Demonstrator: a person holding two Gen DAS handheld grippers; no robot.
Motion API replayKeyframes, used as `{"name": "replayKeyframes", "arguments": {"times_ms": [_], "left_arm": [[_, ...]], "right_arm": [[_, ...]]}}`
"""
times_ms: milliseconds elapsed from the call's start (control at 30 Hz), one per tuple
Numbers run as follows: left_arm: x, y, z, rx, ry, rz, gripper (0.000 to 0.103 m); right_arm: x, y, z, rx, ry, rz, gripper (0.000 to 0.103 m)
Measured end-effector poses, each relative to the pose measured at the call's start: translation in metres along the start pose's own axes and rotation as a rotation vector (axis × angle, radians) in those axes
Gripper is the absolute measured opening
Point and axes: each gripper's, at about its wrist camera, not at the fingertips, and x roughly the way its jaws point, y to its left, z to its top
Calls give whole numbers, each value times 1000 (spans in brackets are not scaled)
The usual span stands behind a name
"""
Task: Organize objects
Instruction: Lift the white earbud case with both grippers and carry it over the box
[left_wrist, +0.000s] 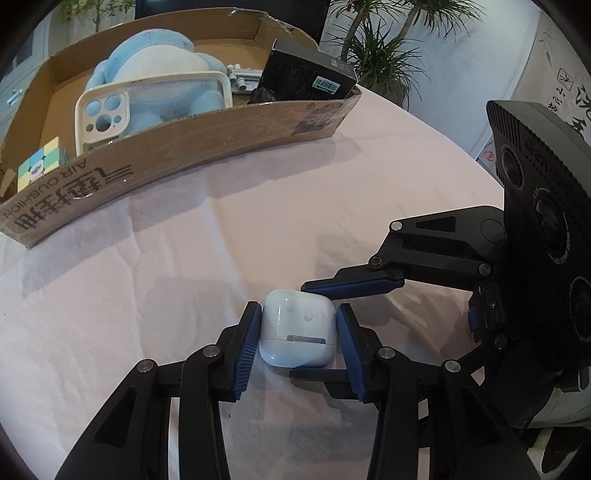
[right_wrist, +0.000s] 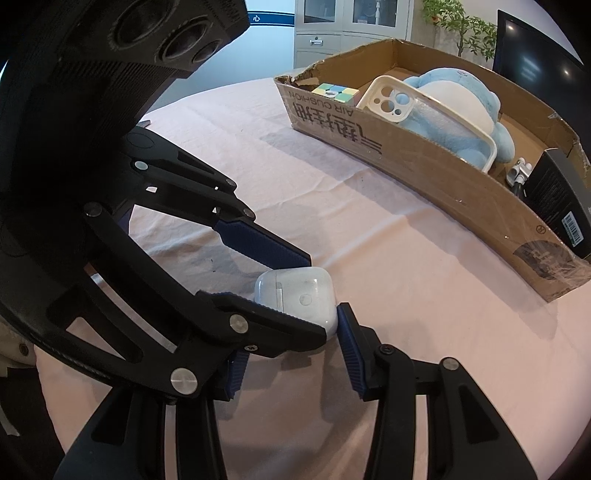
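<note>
My left claw (left_wrist: 298, 339) is clamped on the earbud case (left_wrist: 297, 338), blue pads pressed to two of its sides. My right claw (left_wrist: 320, 330) grips the same case across the other two sides, one finger (left_wrist: 351, 288) along its far edge. The case sits on the pink table (left_wrist: 221, 229), out in the open, well apart from the box (left_wrist: 192, 147) at the far edge holding a plush (left_wrist: 155, 70), phone case (left_wrist: 110, 110), cube (left_wrist: 38, 162) and black carton (left_wrist: 310, 72).

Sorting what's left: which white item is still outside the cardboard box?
The small white earbud case on the pink tablecloth; the white phone case is already boxed.
</note>
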Motion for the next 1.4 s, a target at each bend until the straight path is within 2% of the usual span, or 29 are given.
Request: {"name": "replayKeyframes", "arguments": {"times_ms": [667, 1067, 1400], "left_arm": [[-39, -9, 46, 77, -96, 29, 40], [-57, -9, 86, 125, -142, 49, 40], [-70, -5, 131, 167, -187, 59, 40]], "right_arm": [[-39, -20, 37, -19, -98, -68, 42], [-56, -42, 63, -29, -152, -112, 42], [-72, -74, 94, -33, -202, -151, 42]]}}
